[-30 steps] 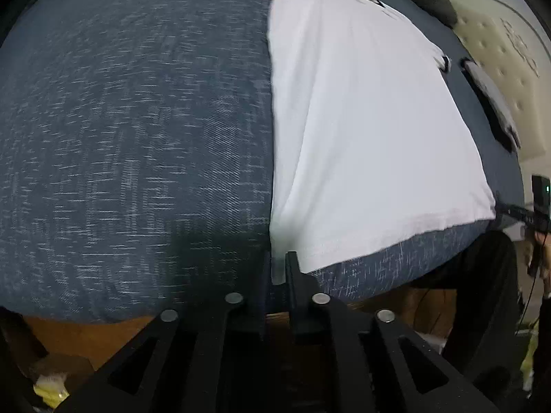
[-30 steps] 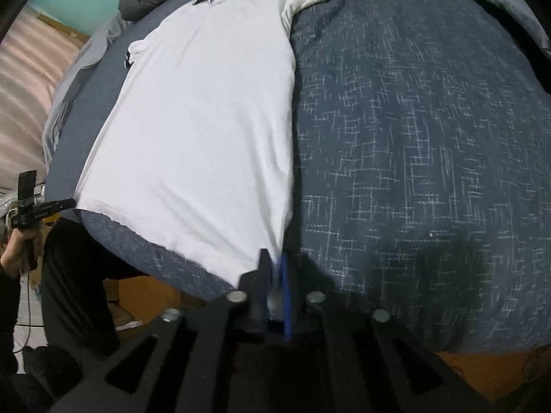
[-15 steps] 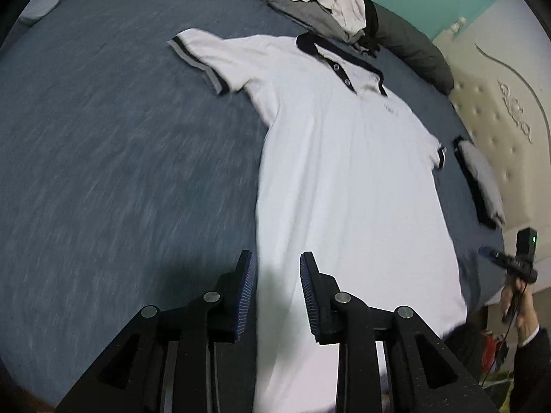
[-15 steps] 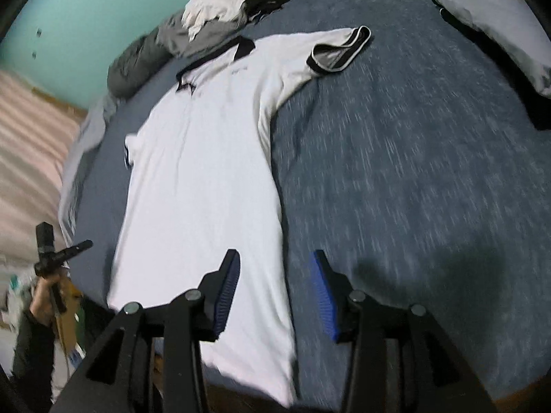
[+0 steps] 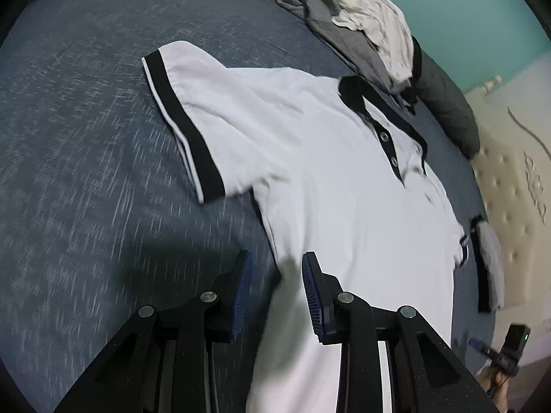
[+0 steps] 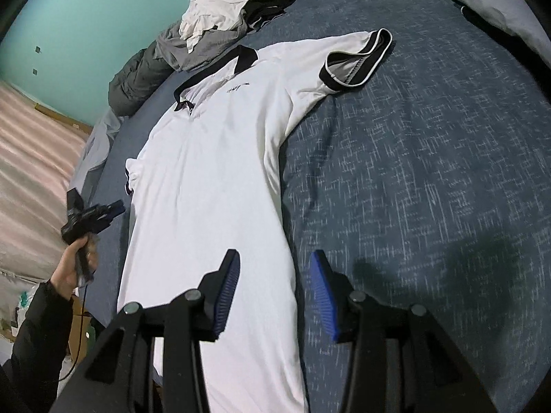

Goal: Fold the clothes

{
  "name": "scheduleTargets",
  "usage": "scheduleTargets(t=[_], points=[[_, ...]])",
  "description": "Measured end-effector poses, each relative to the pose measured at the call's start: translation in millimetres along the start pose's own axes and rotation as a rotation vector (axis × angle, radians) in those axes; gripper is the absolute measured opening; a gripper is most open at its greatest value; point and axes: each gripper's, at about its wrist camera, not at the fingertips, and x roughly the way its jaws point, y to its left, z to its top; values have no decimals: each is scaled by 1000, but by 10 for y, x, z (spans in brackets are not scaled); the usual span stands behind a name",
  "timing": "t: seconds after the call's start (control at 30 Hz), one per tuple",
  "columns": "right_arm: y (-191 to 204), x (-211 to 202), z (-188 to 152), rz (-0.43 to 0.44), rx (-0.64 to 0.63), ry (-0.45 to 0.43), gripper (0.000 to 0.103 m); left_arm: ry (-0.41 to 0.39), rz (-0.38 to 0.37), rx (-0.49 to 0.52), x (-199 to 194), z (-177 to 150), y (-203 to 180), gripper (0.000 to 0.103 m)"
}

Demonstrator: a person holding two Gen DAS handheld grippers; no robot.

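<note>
1. White polo shirt [image 5: 330, 186], black collar and black sleeve bands. We find it laid flat, front up, on the blue bedspread [image 5: 79, 179], collar toward twelve o'clock and hem toward six in both wrist views. One short sleeve [image 5: 186, 120] lies spread out to ten o'clock in the left view; the other sleeve [image 6: 354, 62] reaches to one o'clock in the right view, its cuff gaping.

2. Left gripper [image 5: 275, 292]. We hold it above the shirt's side edge at six o'clock of its own view, jaws apart, nothing between the pads; the jaws have just been opening.

3. Right gripper [image 6: 273, 292]. We hold it over the opposite side edge, jaws apart and clear of the cloth; they too have just been opening.

4. Our left hand [image 6: 74, 265], in a dark sleeve, shows at eight o'clock of the right view, gripping its tool's handle.

5. Pile of grey, white and black clothes [image 6: 220, 24], at twelve o'clock beyond the collar.

6. Folded grey garment [image 6: 496, 3], at two o'clock near the bed's edge.

7. Teal wall [image 6: 89, 20], at eleven o'clock.
</note>
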Motion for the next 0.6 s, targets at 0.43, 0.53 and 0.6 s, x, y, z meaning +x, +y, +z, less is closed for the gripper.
scheduleTargets(t=[0.43,0.53,0.6], points=[[130,249,115,4,-37,20,43,-19,-11,16,167,247,-13,4],[128,274,110,-1,-35,24,43,-36,37,16,122,335,40,4],[128,299,99,-8,-36,32,43,-16,43,16,157,341,79,4]])
